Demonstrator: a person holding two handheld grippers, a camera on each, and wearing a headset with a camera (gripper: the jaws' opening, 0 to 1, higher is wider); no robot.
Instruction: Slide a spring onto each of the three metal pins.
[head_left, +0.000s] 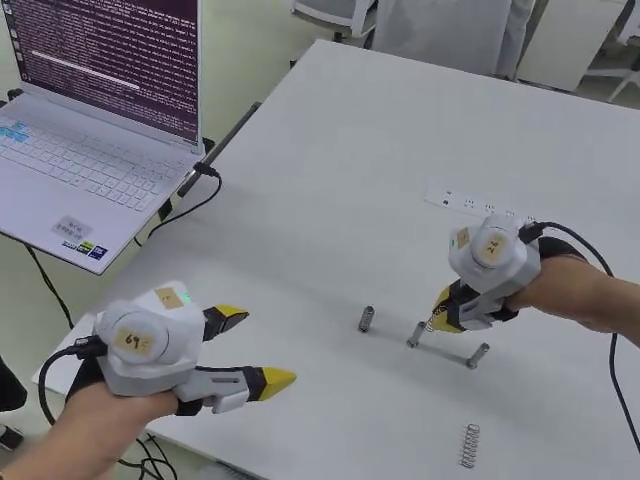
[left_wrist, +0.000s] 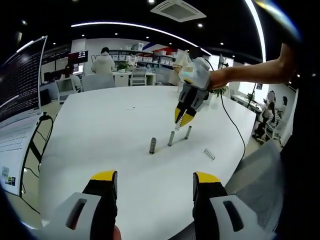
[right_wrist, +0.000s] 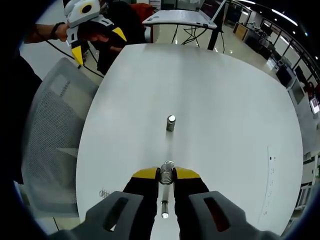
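On the white counter (head_left: 330, 180), the right tool (head_left: 440, 318) is clenching a spring (right_wrist: 166, 172) just over the middle pin (head_left: 415, 335). The first pin (head_left: 366, 318) is seemingly already wearing its coil. The third pin (head_left: 478, 355) is looking bare, and a loose spring (head_left: 469, 445) is lying nearby for it. The left tool (head_left: 258, 347) is hanging released, well apart.

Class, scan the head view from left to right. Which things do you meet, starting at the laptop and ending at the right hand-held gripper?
laptop → left hand-held gripper → first pin → middle pin → right hand-held gripper
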